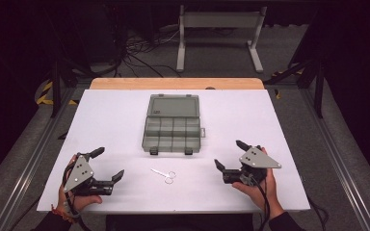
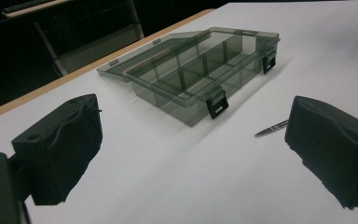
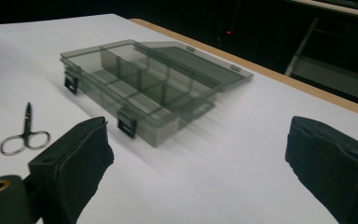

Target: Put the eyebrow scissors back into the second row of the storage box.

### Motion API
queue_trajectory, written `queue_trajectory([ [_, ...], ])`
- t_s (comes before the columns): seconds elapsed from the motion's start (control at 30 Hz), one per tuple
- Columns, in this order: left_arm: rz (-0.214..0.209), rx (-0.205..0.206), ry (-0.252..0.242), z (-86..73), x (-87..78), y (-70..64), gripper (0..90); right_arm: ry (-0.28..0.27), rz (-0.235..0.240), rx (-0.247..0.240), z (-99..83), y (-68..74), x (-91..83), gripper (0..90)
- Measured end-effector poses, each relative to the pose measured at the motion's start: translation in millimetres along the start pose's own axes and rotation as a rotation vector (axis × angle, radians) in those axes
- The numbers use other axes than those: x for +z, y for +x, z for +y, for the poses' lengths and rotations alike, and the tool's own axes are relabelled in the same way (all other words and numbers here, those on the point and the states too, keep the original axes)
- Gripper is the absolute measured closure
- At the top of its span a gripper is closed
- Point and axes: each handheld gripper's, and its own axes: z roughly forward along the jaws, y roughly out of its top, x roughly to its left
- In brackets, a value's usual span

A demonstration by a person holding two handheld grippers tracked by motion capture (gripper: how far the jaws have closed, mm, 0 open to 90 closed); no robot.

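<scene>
A grey box (image 1: 172, 130) stands open in the middle of the white bench (image 1: 106, 120), its lid lying flat behind it. Small scissors (image 1: 164, 175) lie just before the box. The left tool (image 1: 110, 165) and the right tool (image 1: 227, 155) are both wide and hold nothing, each near one side of the scissors.

The right gripper (image 3: 198, 163) is hovering low over the white table (image 3: 223, 177), its two black jaws standing wide apart with nothing between them. Beyond them a smoky grey compartment box (image 3: 140, 88) is lying open — lid folded flat behind it. Small scissors (image 3: 23, 135) are resting at the left, near the box.
</scene>
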Motion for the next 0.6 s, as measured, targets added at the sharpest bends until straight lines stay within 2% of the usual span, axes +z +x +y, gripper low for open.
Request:
queue_trajectory([
  [0.13, -0.003, 0.007, 0.018, -1.9, 1.4, -1.1, 4.8, 0.056, 0.078, -0.036, 9.2, 19.5, 19.7, 8.0],
  [0.2, -0.01, 0.004, 0.025, -3.0, 0.7, -2.4, 4.7, 0.076, 0.124, -0.049, 11.9, 30.0, 28.1, 8.2],
  [0.27, -0.007, 0.011, 0.028, -3.7, -0.2, -3.1, 4.8, 0.093, 0.16, -0.086, 15.1, 40.6, 36.7, 8.9],
  [0.33, -0.007, 0.008, 0.034, -4.6, -1.4, -3.5, 4.7, 0.103, 0.196, -0.092, 18.2, 50.4, 46.8, 9.5],
  [0.6, 0.01, 0.005, 0.036, -8.1, -9.0, -3.3, 4.7, 0.152, 0.281, -0.113, 24.4, 73.7, 79.7, 10.5],
])
